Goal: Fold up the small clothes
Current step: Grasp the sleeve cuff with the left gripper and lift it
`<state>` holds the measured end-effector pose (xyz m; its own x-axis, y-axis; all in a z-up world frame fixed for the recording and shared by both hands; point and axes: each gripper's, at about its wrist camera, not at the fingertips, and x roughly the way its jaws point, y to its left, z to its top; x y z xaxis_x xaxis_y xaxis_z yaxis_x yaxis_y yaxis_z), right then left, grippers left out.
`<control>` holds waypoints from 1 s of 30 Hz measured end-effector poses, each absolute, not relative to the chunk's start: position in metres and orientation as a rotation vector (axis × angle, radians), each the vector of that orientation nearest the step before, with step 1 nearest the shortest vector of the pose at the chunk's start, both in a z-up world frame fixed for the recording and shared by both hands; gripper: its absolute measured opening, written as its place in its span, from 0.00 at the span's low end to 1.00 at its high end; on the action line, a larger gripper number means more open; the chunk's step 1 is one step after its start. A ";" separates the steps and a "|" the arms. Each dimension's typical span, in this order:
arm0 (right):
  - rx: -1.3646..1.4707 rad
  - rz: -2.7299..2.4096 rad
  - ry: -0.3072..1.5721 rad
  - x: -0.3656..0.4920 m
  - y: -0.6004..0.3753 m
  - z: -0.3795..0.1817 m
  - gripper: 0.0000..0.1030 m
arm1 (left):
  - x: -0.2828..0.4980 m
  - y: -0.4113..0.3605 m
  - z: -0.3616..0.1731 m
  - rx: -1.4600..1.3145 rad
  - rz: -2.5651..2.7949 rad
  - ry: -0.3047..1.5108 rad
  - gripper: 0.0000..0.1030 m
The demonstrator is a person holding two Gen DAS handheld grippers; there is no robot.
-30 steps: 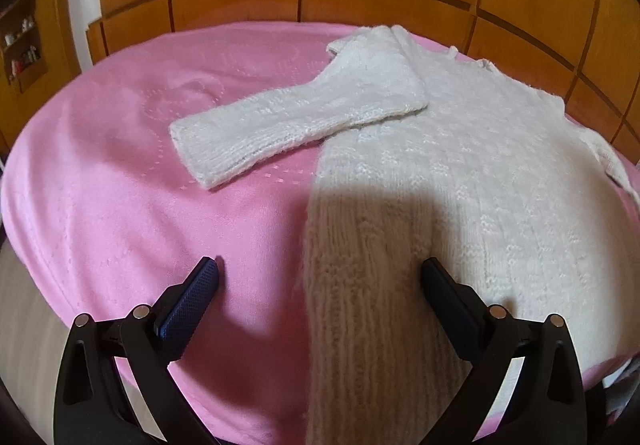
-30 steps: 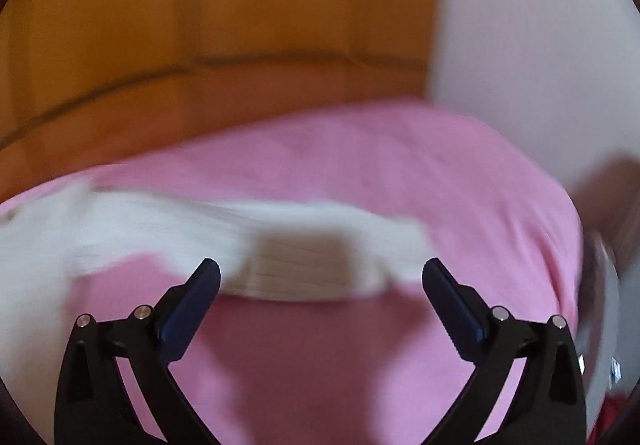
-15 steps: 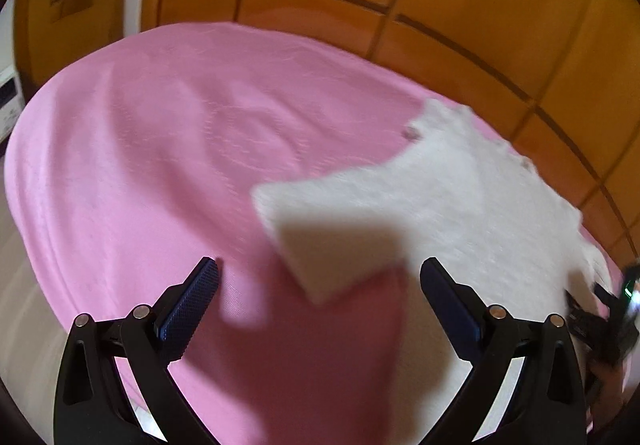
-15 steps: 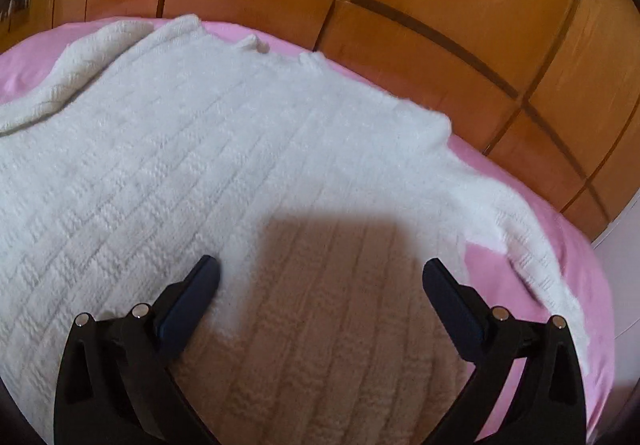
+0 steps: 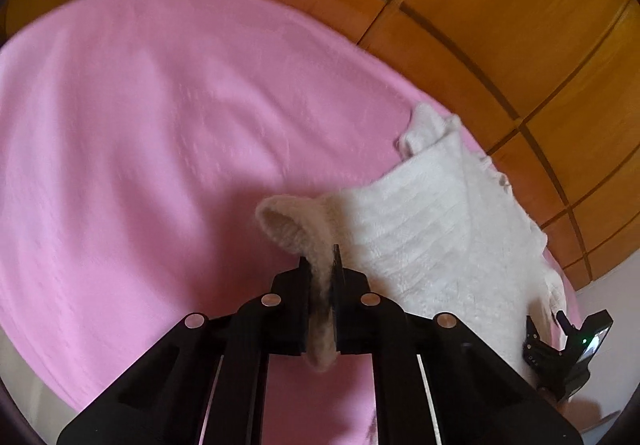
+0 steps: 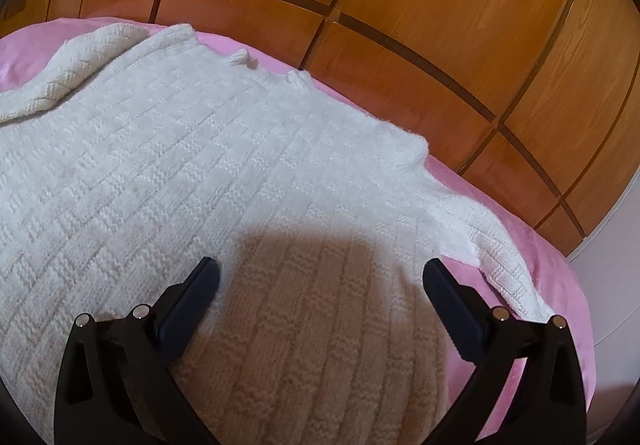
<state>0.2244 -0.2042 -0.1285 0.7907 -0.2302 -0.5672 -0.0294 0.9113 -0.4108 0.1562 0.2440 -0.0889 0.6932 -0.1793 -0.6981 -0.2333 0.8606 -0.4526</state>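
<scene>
Left wrist view: left gripper (image 5: pixel 322 277) pinches the sweater's (image 5: pixel 436 229) cuff (image 5: pixel 288 221), lifted off the blanket (image 5: pixel 140 149). Right gripper (image 6: pixel 320 277) hovers at 6 o'clock over the sweater, jaws spread.

On the bed (image 5: pixel 140 133), the pink cover is bare from 8 o'clock round to 12 o'clock of the left tongs (image 5: pixel 322 273): broad flat room for a hand to pass. At their 2 o'clock the white knitted sweater (image 5: pixel 440 229) lies spread, and its sleeve cuff (image 5: pixel 288 223), pinched between the tongs, rises just ahead of them. The wooden panelled wall (image 6: pixel 400 25) shuts off the far side at 12 to 2 o'clock. Right of the right tongs (image 6: pixel 320 277), at 3 o'clock, only a narrow pink strip shows beyond the other sleeve (image 6: pixel 504 261).
</scene>
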 end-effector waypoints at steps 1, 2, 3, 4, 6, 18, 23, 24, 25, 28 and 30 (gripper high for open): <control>-0.415 -0.110 0.655 0.224 -0.205 -0.128 0.98 | 0.155 0.247 -0.084 -0.533 0.039 0.803 0.06; -0.416 -0.112 0.655 0.223 -0.204 -0.128 0.98 | 0.155 0.251 -0.079 -0.521 0.048 0.792 0.06; -0.416 -0.111 0.655 0.223 -0.204 -0.129 0.98 | 0.153 0.260 -0.071 -0.507 0.066 0.775 0.06; -0.416 -0.112 0.655 0.223 -0.204 -0.129 0.98 | 0.154 0.266 -0.066 -0.501 0.079 0.769 0.06; -0.416 -0.112 0.655 0.223 -0.204 -0.129 0.98 | 0.153 0.284 -0.052 -0.478 0.122 0.753 0.06; -0.415 -0.111 0.655 0.224 -0.205 -0.128 0.98 | 0.177 0.349 0.075 -0.342 0.298 0.606 0.06; -0.415 -0.111 0.653 0.224 -0.205 -0.128 0.98 | 0.205 0.348 0.109 -0.335 0.308 0.616 0.05; -0.414 -0.110 0.653 0.224 -0.205 -0.128 0.98 | 0.211 0.345 0.113 -0.328 0.305 0.622 0.05; -0.413 -0.110 0.653 0.224 -0.205 -0.128 0.98 | 0.217 0.343 0.116 -0.319 0.304 0.628 0.05; -0.405 -0.106 0.655 0.224 -0.206 -0.128 0.98 | 0.231 0.329 0.124 -0.301 0.299 0.634 0.05; -0.397 -0.103 0.658 0.225 -0.207 -0.128 0.98 | 0.240 0.317 0.128 -0.310 0.282 0.637 0.05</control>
